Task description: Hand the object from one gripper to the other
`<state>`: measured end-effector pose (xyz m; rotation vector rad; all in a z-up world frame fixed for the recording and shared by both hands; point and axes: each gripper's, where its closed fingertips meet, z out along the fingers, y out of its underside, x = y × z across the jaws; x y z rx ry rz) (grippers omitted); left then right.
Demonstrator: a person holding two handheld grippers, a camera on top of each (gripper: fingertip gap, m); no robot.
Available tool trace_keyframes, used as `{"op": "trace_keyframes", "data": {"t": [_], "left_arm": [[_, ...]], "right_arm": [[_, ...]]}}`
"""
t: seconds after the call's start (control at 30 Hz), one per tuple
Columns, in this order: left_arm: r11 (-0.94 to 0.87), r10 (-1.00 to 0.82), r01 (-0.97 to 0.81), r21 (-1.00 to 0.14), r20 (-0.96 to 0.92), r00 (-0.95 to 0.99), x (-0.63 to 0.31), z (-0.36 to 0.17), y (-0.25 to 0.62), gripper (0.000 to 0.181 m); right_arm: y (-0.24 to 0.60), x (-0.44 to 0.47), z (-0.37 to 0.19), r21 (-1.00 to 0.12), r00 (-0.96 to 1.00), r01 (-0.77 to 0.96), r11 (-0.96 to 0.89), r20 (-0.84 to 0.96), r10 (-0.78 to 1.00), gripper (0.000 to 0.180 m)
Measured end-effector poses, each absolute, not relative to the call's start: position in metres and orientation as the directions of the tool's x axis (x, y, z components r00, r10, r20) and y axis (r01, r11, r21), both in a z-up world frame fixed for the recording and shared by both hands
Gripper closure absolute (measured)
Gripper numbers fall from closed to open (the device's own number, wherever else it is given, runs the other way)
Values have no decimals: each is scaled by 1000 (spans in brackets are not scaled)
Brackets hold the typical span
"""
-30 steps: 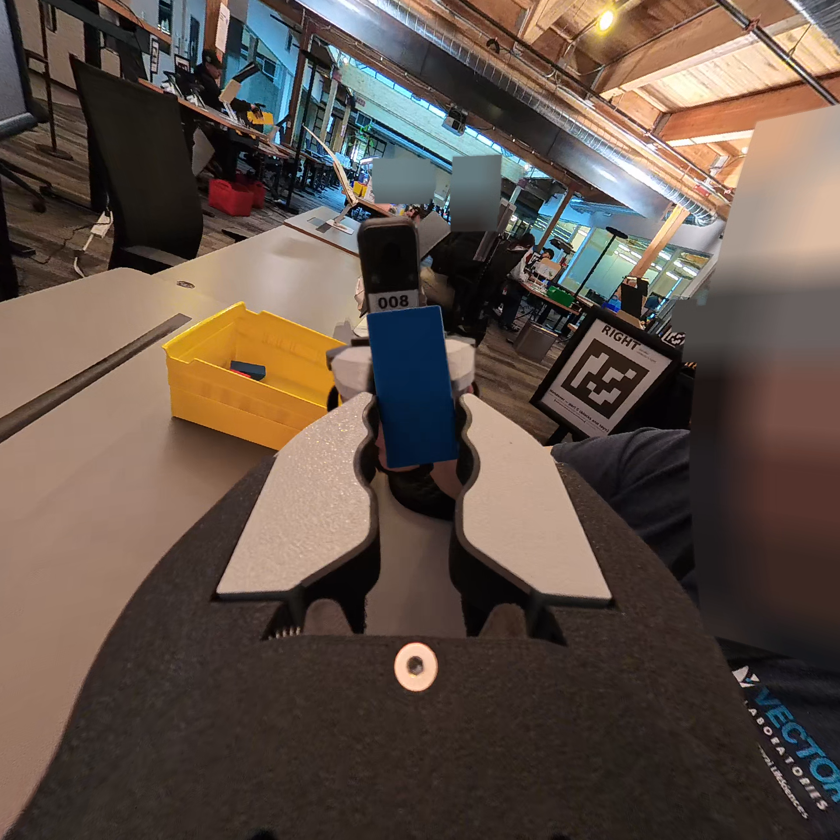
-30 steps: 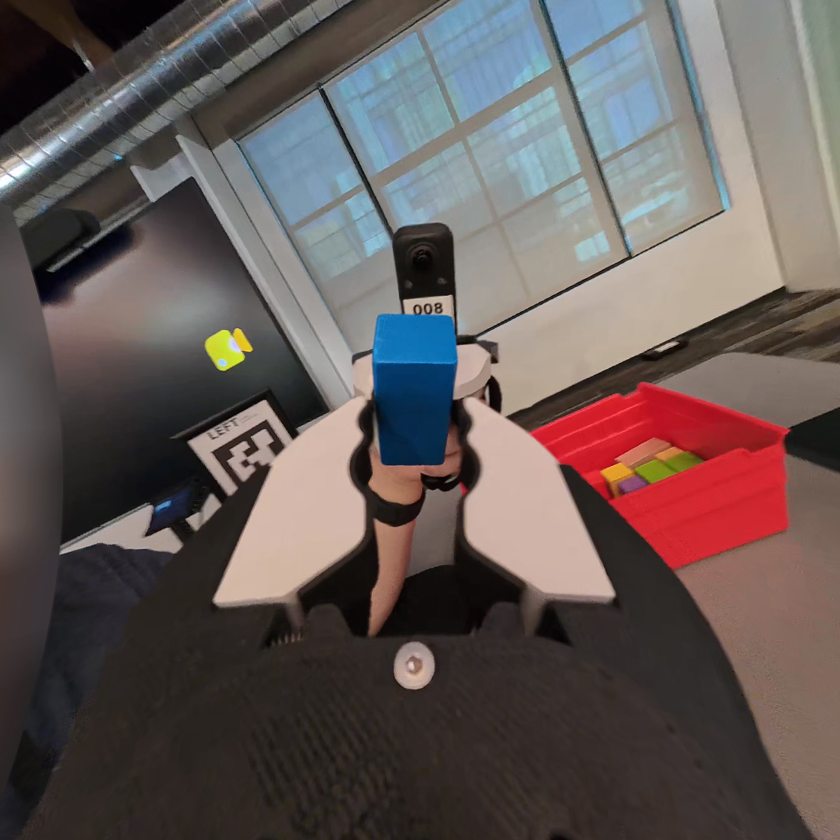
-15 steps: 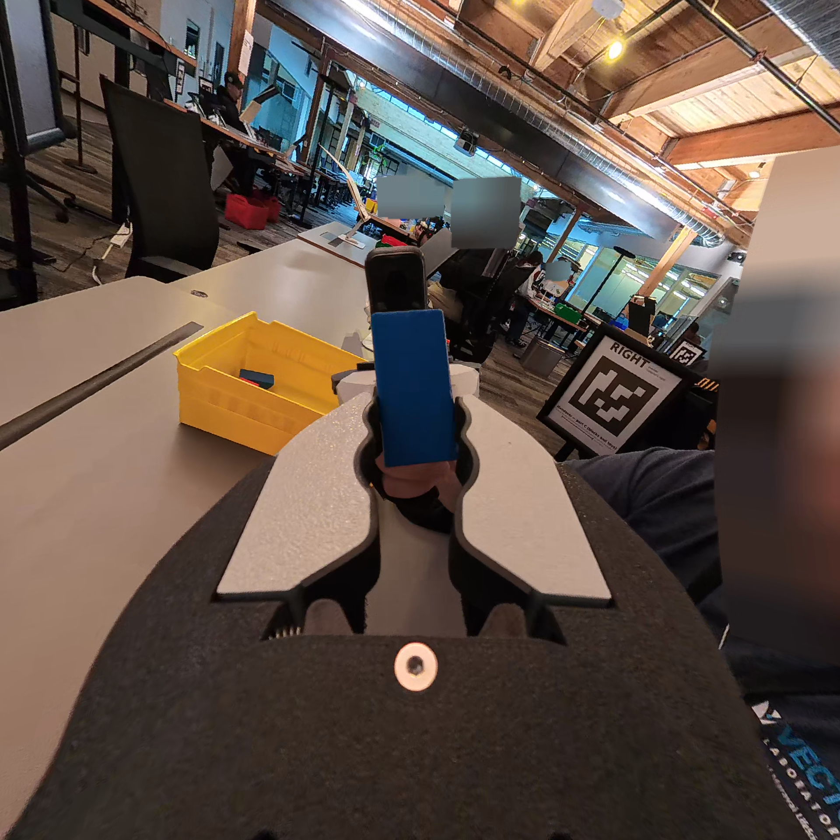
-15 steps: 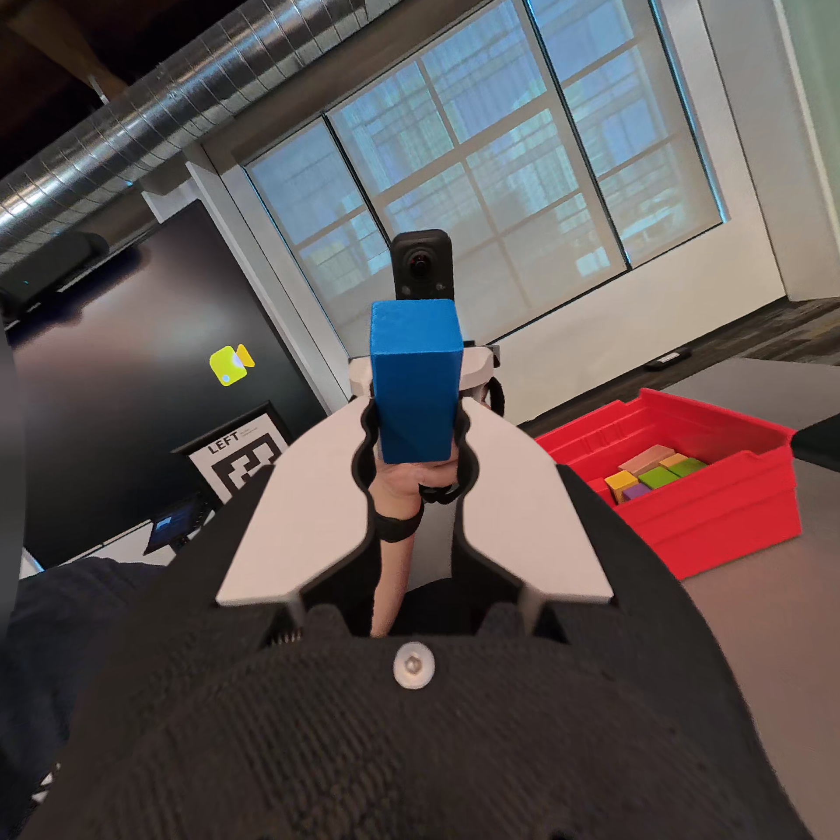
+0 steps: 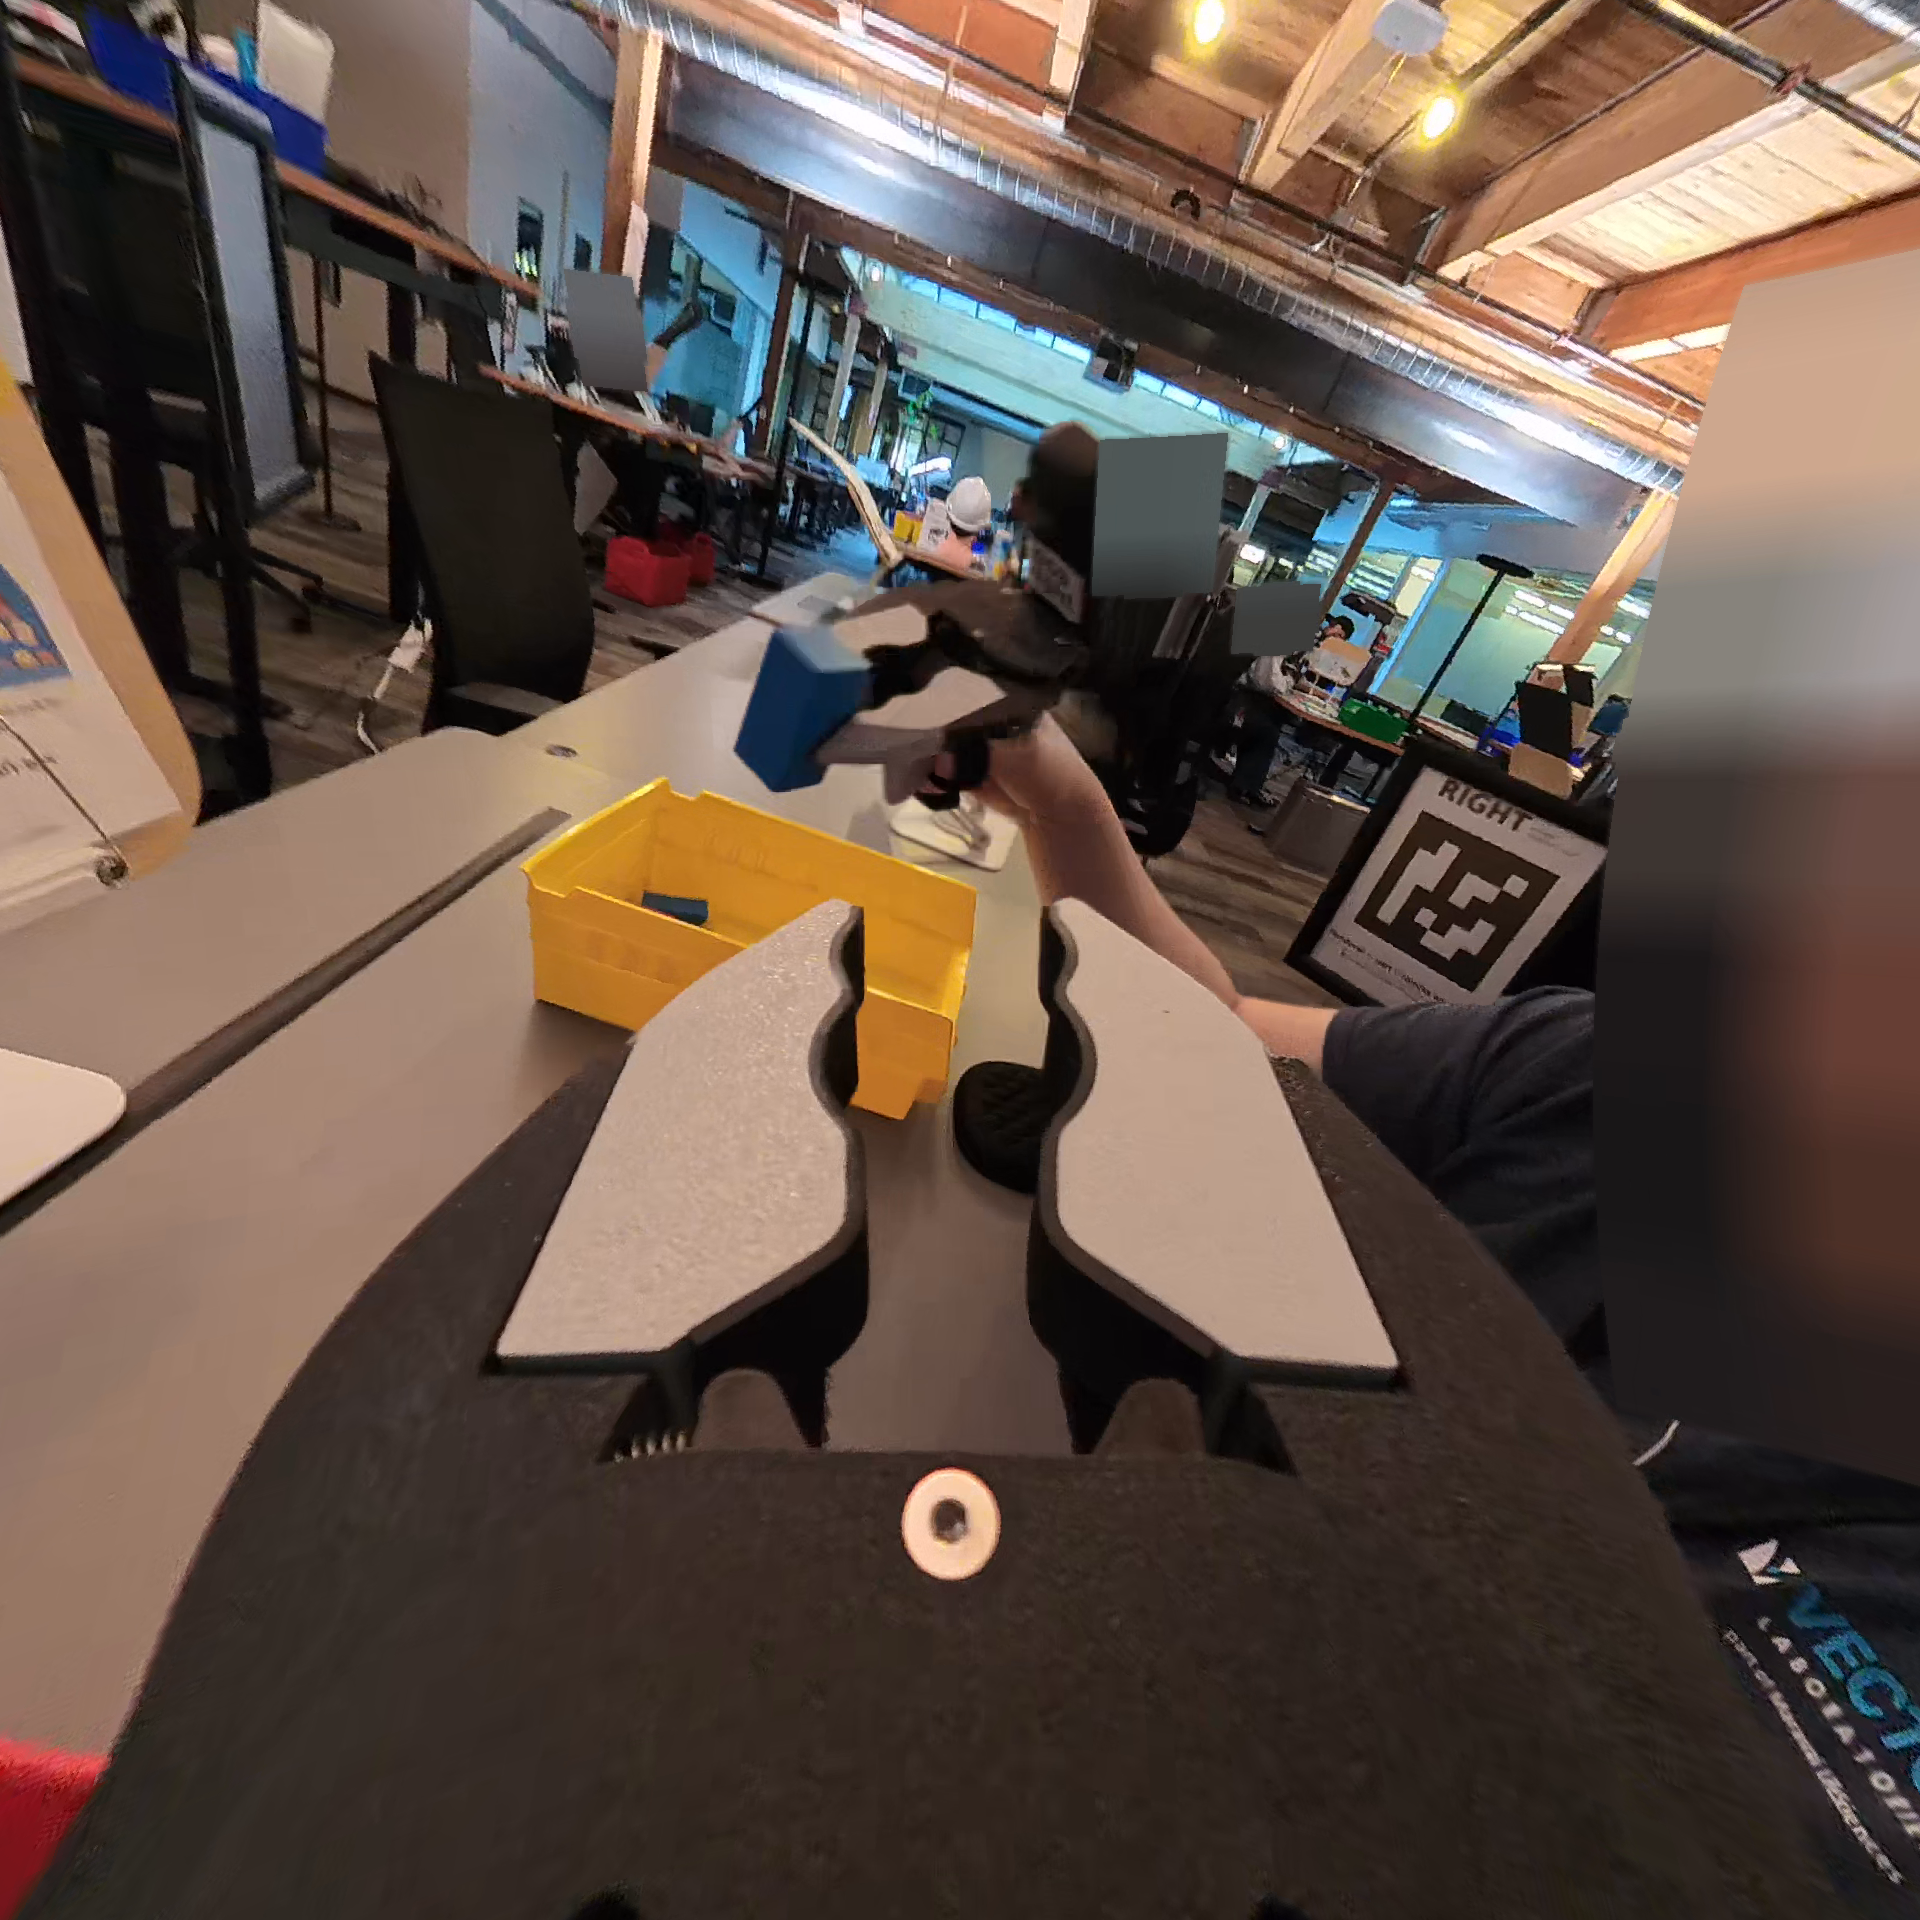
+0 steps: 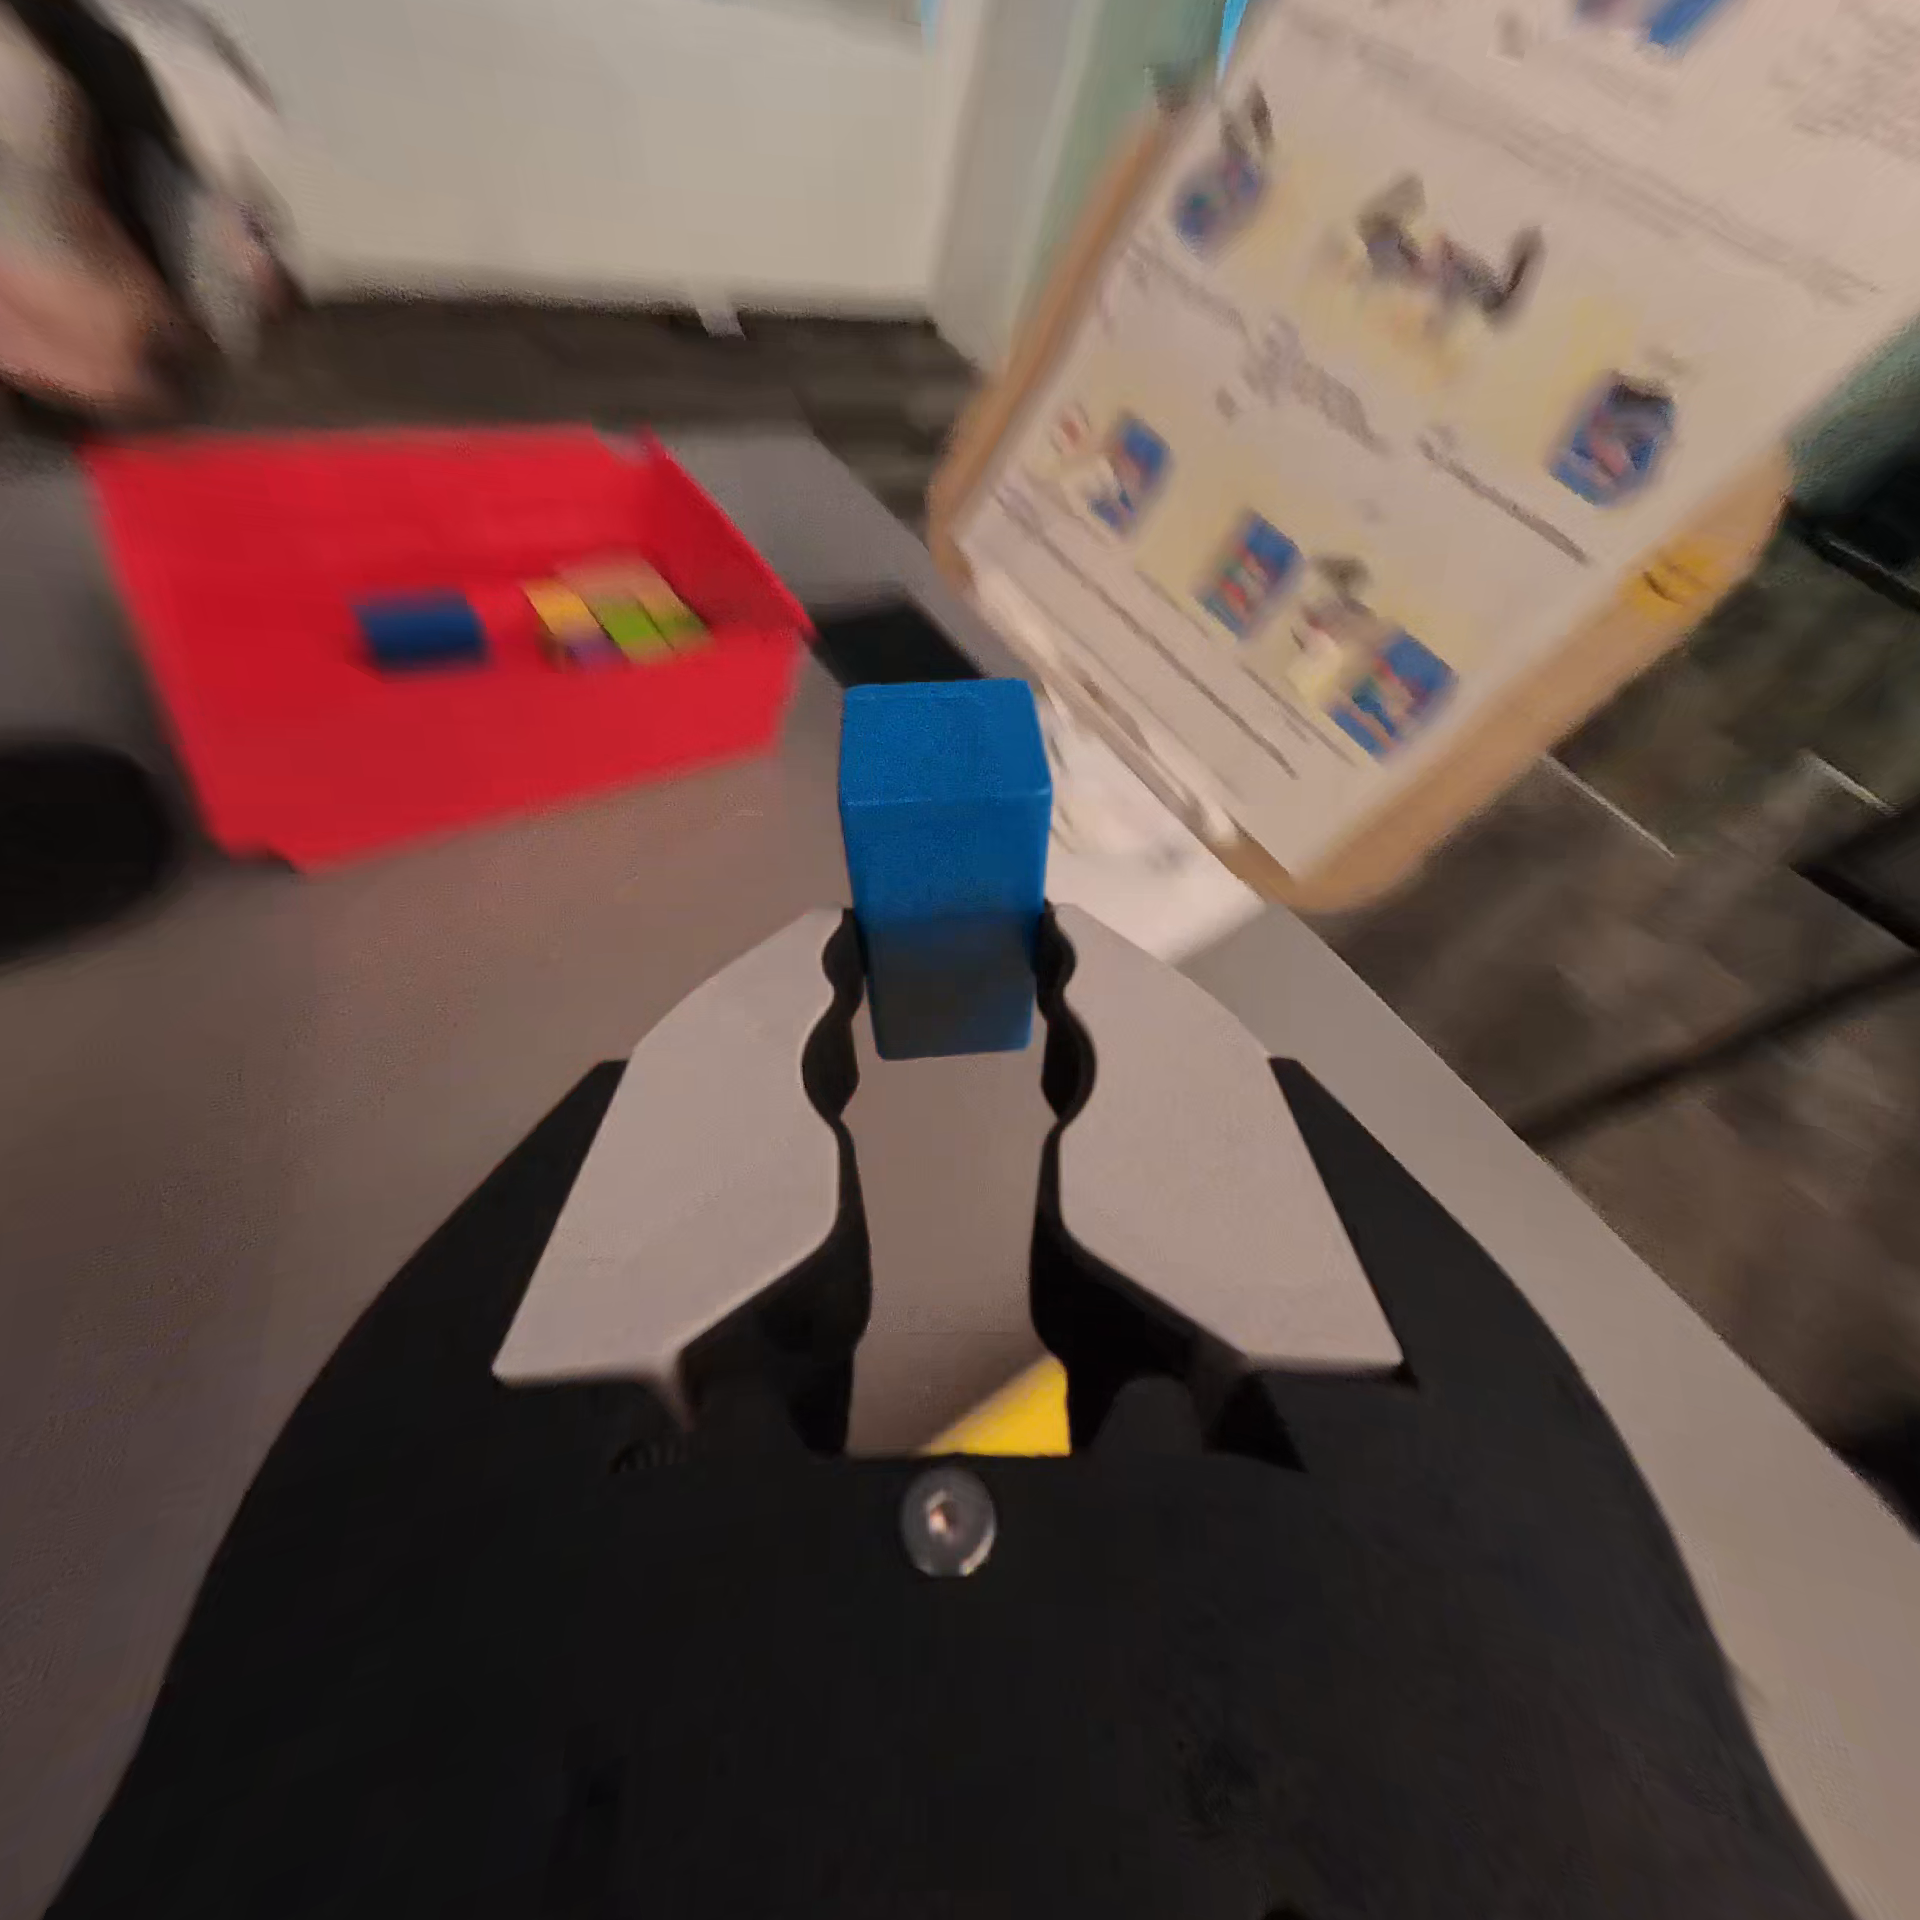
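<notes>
left gripper (image 5: pixel 951 966): jaws now apart, empty, no longer pinching the block | right gripper (image 6: pixel 943 971): clamped on blue block (image 6: pixel 943 862), carried clear above yellow bin (image 5: pixel 748 883) | change: 0.5 s ago both held it | judgement: handover looks complete

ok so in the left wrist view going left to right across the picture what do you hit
clipboard stand → yellow bin → blue block in the right gripper → left gripper, open and empty → framed marker sign → person's dark sleeve
</notes>
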<state>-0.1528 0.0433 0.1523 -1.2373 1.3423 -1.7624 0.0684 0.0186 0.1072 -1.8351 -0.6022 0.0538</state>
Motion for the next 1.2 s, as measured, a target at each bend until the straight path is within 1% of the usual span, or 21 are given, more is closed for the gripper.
{"op": "trace_keyframes", "data": {"t": [0.07, 0.13, 0.2, 0.27, 0.33, 0.4, 0.53, 0.6, 0.67, 0.77, 0.97, 1.2], "left_arm": [[-314, -868, -49, -948, 307, -390, -162, 158, 46, 150], [-311, -870, -41, -950, 302, -389, -167, 160, 47, 150], [-305, -872, -43, -951, 297, -390, -170, 161, 47, 150], [-310, -865, -32, -950, 296, -404, -172, 164, 45, 151], [-318, -858, -26, -948, 299, -417, -173, 166, 44, 151], [-314, -857, -31, -949, 297, -422, -174, 166, 42, 151], [-310, -853, -24, -950, 290, -434, -175, 168, 39, 152], [-309, -854, -23, -951, 288, -434, -175, 169, 38, 152], [-304, -855, -24, -952, 284, -433, -175, 169, 37, 153], [-302, -855, -24, -953, 282, -435, -174, 169, 36, 153], [-303, -852, -29, -953, 284, -441, -171, 168, 34, 154], [-299, -851, -30, -954, 281, -443, -169, 168, 32, 154]], "right_arm": [[13, 121, 83, -773, 845, 503, -387, 345, 408, 146], [1, 167, 53, -614, 810, 583, -532, 391, 437, 146], [-16, 202, 19, -442, 768, 640, -628, 388, 509, 146], [-31, 231, -11, -309, 770, 633, -710, 351, 533, 146], [-46, 241, -39, -232, 758, 649, -724, 279, 590, 146], [-56, 252, -63, -163, 744, 663, -731, 253, 618, 146], [-69, 270, -100, -36, 712, 686, -727, 236, 661, 146], [-72, 284, -112, 46, 683, 695, -717, 268, 679, 146], [-70, 294, -119, 94, 657, 703, -705, 293, 694, 146], [-65, 298, -125, 123, 630, 718, -685, 304, 715, 146], [-57, 308, -137, 155, 576, 751, -642, 323, 751, 146], [-55, 311, -146, 180, 558, 763, -621, 303, 773, 146]]}}
